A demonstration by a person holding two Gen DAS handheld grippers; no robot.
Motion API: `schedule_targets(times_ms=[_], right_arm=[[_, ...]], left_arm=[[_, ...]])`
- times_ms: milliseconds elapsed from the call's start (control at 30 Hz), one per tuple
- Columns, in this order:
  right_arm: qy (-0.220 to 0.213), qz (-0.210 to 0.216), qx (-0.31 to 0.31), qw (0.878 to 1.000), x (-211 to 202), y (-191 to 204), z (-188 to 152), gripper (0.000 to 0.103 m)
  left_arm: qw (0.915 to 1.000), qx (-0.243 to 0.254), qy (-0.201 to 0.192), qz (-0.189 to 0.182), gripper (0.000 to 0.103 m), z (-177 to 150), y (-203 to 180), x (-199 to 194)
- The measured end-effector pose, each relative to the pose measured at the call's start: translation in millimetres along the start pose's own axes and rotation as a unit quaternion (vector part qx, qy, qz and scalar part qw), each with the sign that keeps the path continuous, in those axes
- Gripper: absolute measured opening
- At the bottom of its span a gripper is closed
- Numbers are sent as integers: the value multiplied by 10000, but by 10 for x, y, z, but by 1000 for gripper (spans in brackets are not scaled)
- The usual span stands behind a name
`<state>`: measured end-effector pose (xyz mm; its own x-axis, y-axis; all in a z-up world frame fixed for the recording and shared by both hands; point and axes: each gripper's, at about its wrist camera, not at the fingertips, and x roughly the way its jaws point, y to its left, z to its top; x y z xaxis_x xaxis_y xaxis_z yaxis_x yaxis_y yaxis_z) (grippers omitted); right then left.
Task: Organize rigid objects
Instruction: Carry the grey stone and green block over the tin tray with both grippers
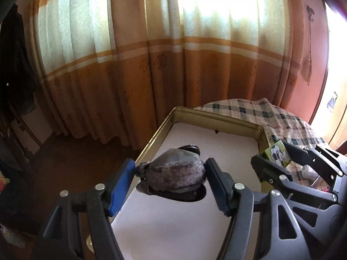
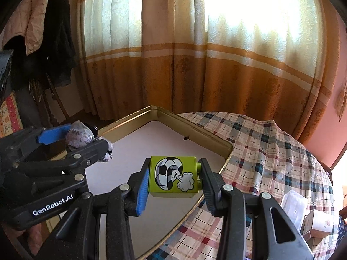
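Note:
My left gripper point(image 1: 170, 173) is shut on a grey-purple sequinned shoe with a black sole point(image 1: 173, 173), held above the gold-rimmed tray point(image 1: 156, 134). From the right wrist view that shoe point(image 2: 76, 133) shows at the left, between the left gripper's fingers point(image 2: 81, 137). My right gripper point(image 2: 173, 178) is shut on a lime-green block printed with a football point(image 2: 173, 176), hanging over the tray's right part point(image 2: 225, 158). In the left wrist view the green block point(image 1: 277, 153) sits in the right gripper point(image 1: 276, 152) past the tray's right rim. The tray floor is pale and bare.
A plaid cloth point(image 2: 271, 147) covers the table under and to the right of the tray. White and cardboard boxes point(image 2: 303, 218) lie at the lower right. Orange and cream curtains point(image 1: 151, 54) hang behind. Dark clothes point(image 2: 58, 43) hang at the left.

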<state>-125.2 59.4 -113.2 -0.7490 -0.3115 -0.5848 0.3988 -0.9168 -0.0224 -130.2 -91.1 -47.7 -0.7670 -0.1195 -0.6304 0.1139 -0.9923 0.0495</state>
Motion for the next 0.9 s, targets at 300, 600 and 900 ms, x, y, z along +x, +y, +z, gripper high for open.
schedule_targets(times_ms=[300, 600, 900], right_arm=[[172, -60, -59, 9998, 135, 6, -2, 45], [409, -103, -135, 9990, 287, -10, -6, 45], [591, -47, -221, 9980, 381, 16, -42, 45]], left_arm=[[9994, 205, 271, 91, 67, 29, -20, 137], [9974, 461, 497, 248, 67, 135, -80, 290], [9955, 608, 676, 283, 68, 145, -106, 365]])
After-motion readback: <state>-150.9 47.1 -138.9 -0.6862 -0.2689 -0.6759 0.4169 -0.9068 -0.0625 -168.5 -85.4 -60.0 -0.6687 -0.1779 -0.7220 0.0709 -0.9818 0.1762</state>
